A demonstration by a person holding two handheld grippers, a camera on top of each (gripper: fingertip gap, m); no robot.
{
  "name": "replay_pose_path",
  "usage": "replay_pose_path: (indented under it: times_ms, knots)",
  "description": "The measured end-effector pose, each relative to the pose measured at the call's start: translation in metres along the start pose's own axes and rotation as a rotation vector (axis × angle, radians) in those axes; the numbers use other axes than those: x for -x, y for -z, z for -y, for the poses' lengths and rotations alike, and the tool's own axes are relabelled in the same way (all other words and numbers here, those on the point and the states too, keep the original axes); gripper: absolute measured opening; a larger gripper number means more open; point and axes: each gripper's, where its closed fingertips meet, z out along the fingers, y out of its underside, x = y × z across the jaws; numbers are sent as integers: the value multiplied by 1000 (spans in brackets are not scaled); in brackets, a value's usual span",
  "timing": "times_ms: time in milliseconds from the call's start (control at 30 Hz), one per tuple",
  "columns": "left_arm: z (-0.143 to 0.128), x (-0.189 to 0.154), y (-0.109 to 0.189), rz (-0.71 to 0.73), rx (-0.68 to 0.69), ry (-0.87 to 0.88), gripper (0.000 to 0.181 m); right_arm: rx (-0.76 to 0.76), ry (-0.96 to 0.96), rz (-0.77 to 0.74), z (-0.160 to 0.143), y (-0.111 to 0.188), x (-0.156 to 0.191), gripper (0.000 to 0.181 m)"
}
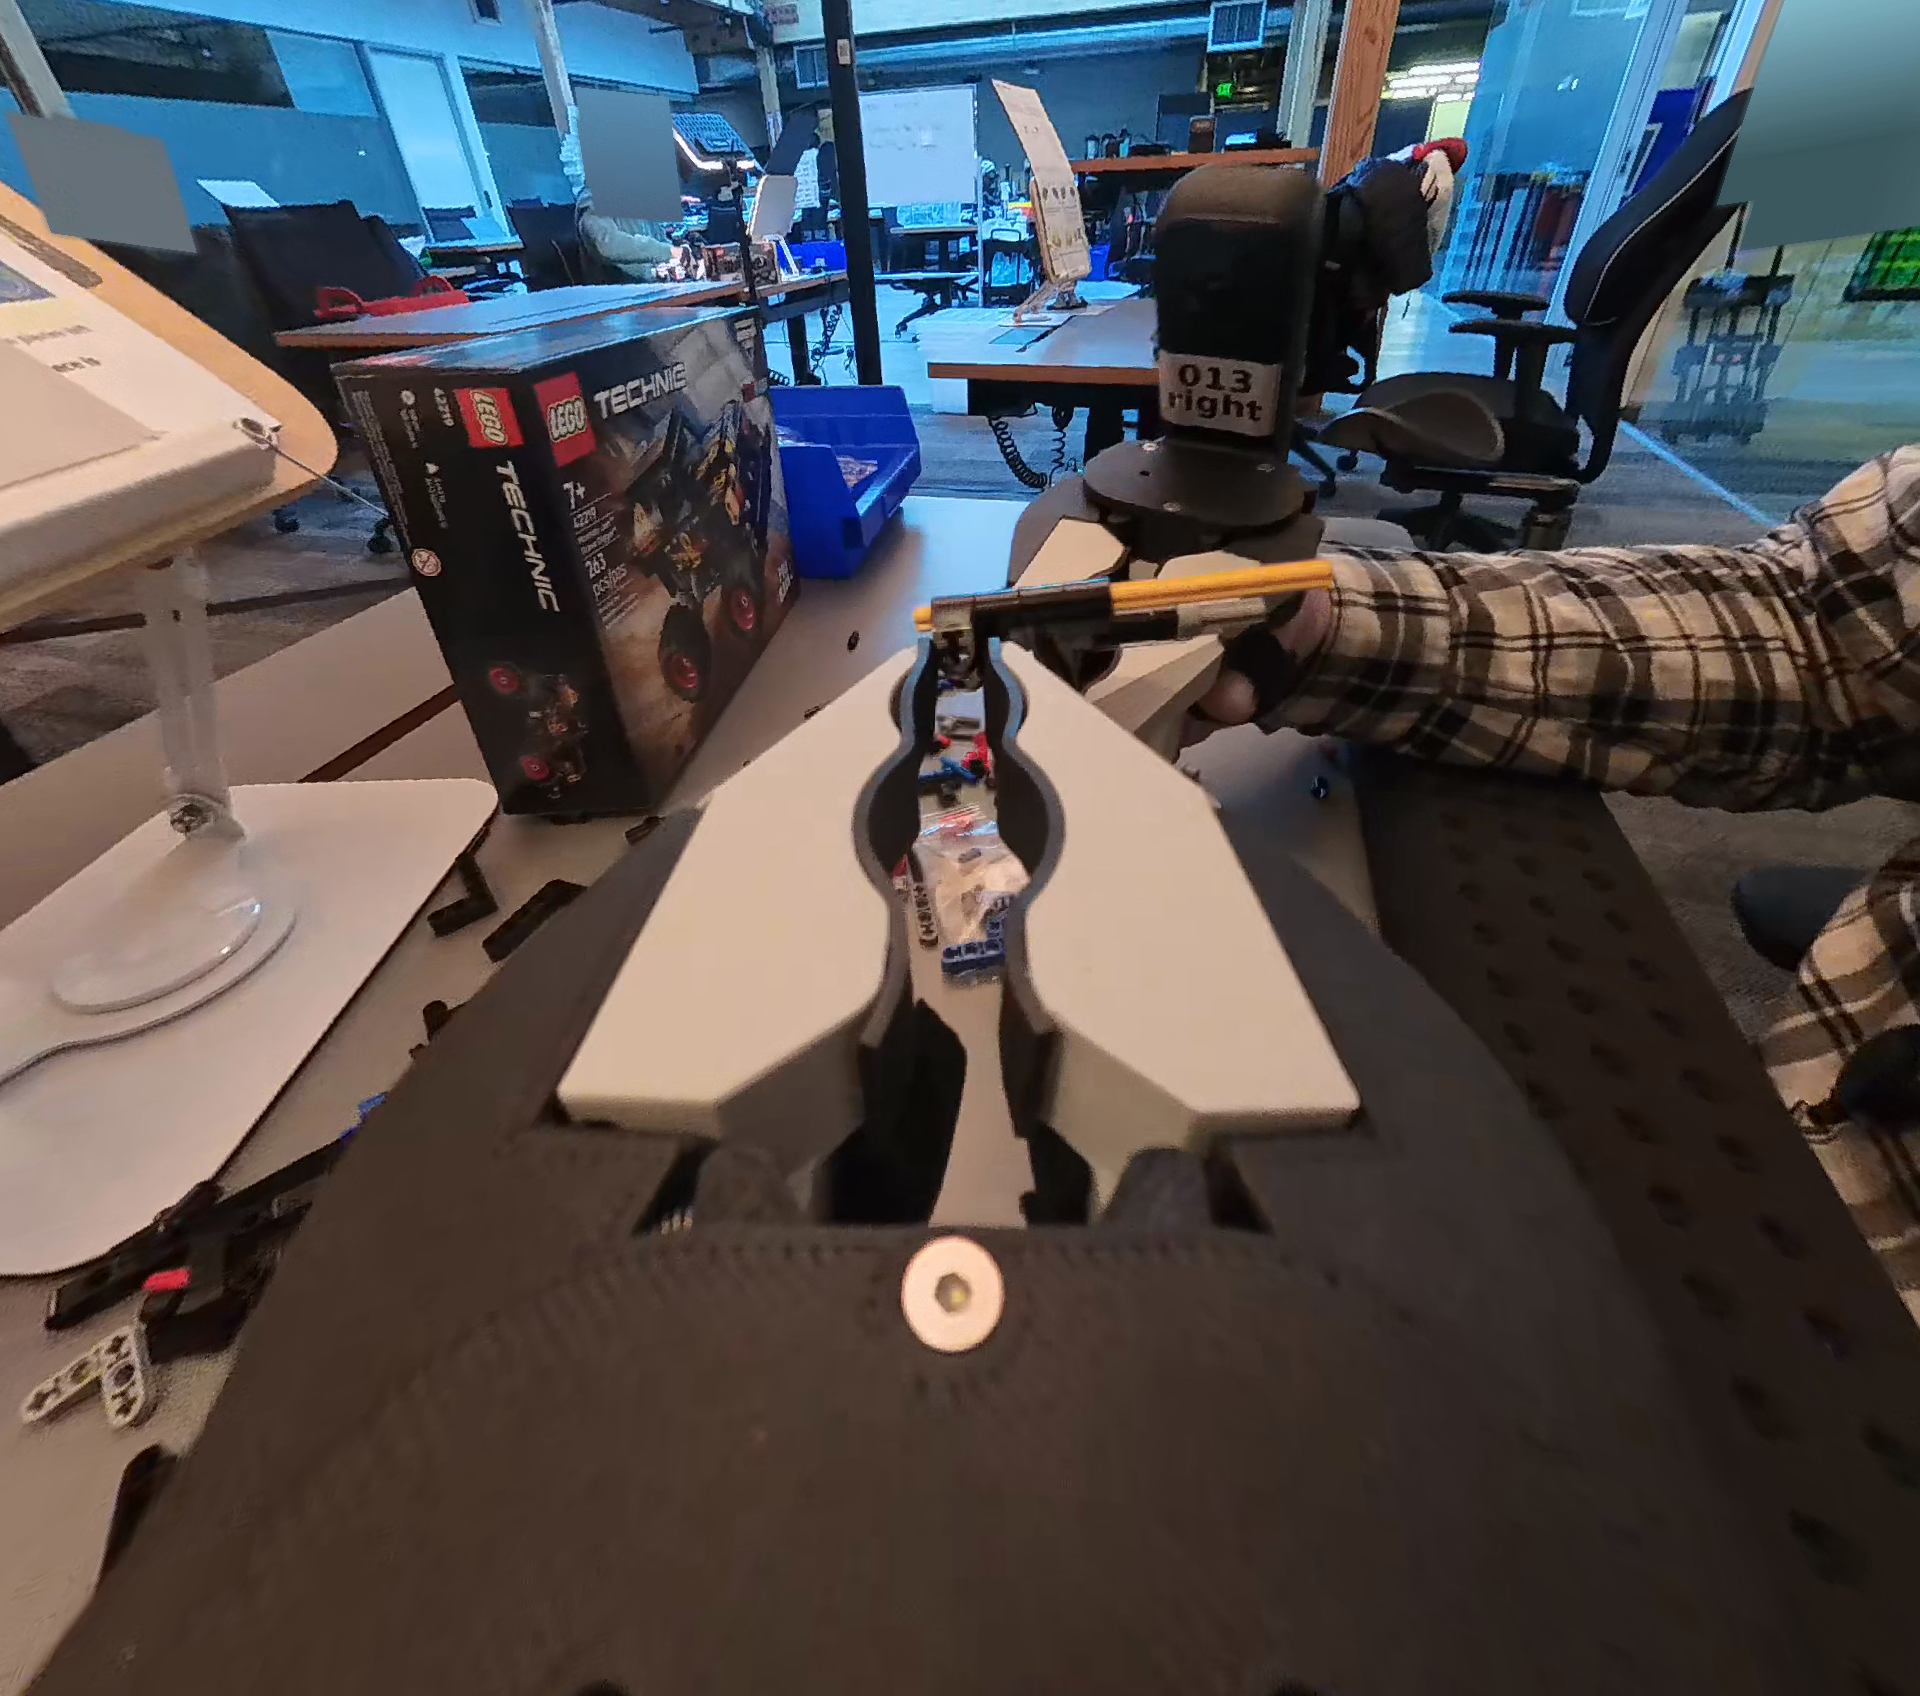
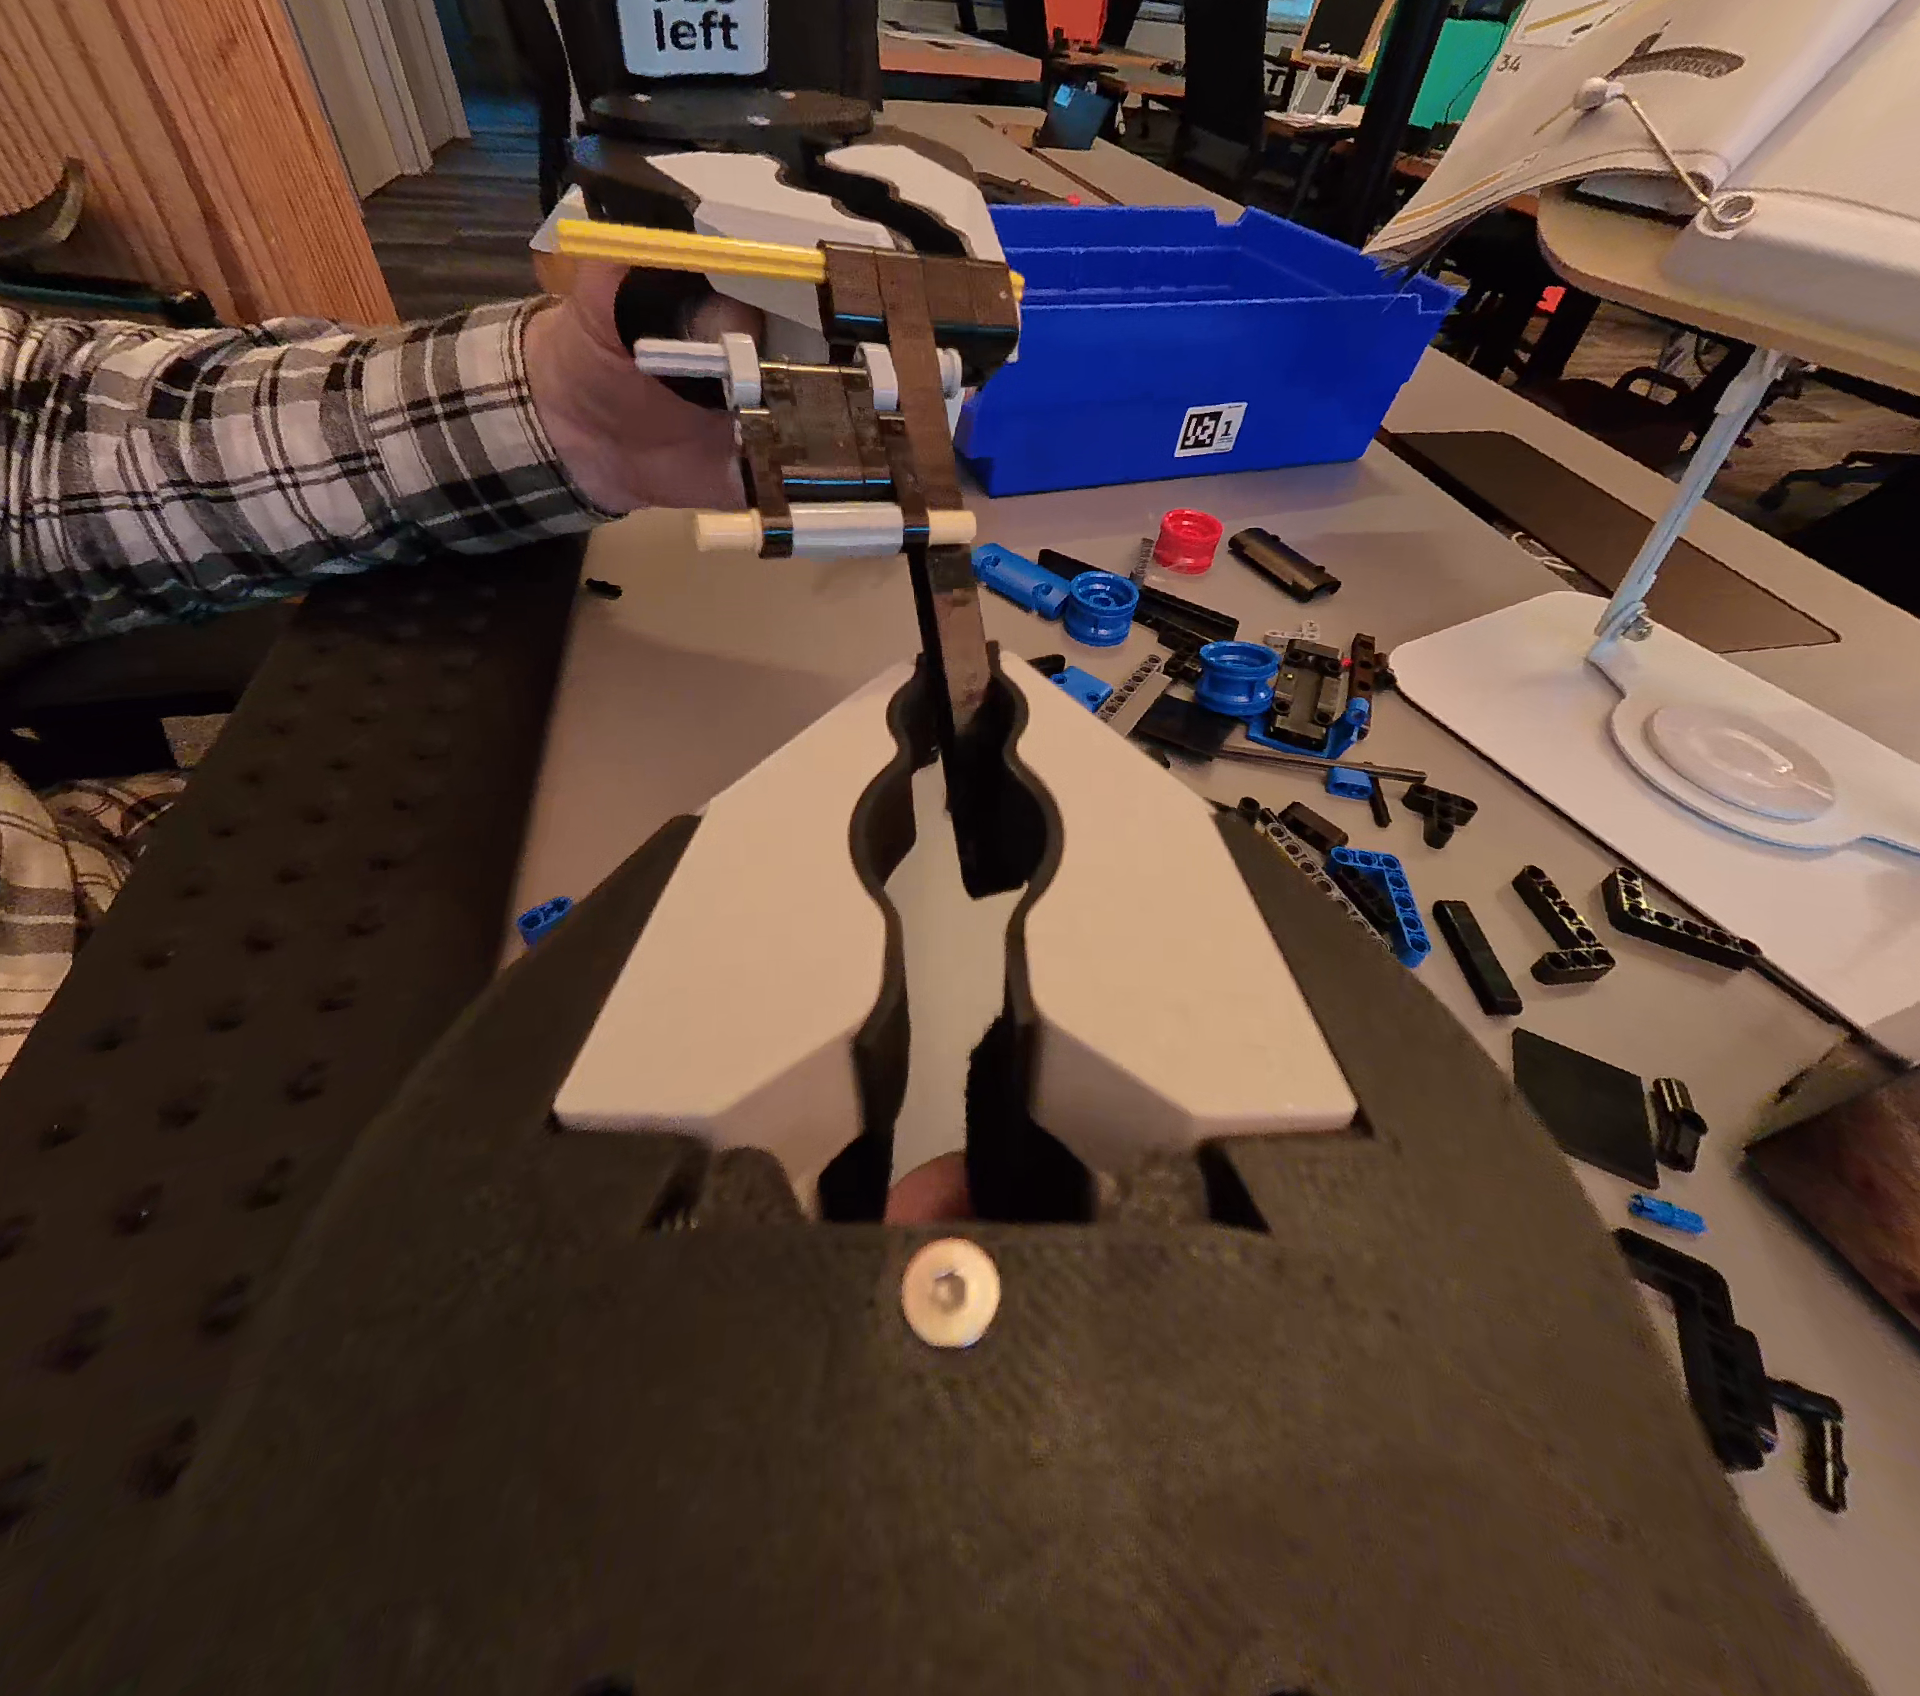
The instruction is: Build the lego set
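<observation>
Gripping one Lego frame [image 2: 862,441], both tongs [image 1: 956,659] [image 2: 961,711] hover above grey table [image 2: 727,659].

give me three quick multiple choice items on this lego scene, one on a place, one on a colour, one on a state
1. Where does the blue plastic bin stand?
A. on the grey table
B. on the floor
C. on a chair

2. What colour is the long axle atop the held black beam assembly?
A. red
B. yellow
C. green

3. What is the right claw doing?
A. hanging open over the parts
B. shut on the assembly's black beam
C. resting on the bin

Key: 1 A, the bin sits on the tabletop behind the loose parts; 2 B, the axle is yellow in both views; 3 B, its fingers pinch the beam's lower end, off the table.
</observation>
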Motion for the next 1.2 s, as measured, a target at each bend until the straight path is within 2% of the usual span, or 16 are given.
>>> replay_pose_path:
  times_ms: [433, 633, 733, 1033, 1200]
  knots:
    - [-4, 5, 0, 19, 20, -20, 8, 18, 58, -52, -1, 1, -5, 8]
    - [-3, 11, 0, 49, 3, -9, 12, -36, -107, 57, 5, 3, 2, 7]
    - [1, 12, 2, 65, -14, -24, 9, -54, -206, 114, 6, 4, 4, 7]
    - [0, 16, 1, 181, 34, -217, 17, -219, -435, 250, 30, 15, 4, 6]
    - [4, 20, 0, 242, 32, -277, 21, -225, -466, 271, 30, 14, 5, 6]
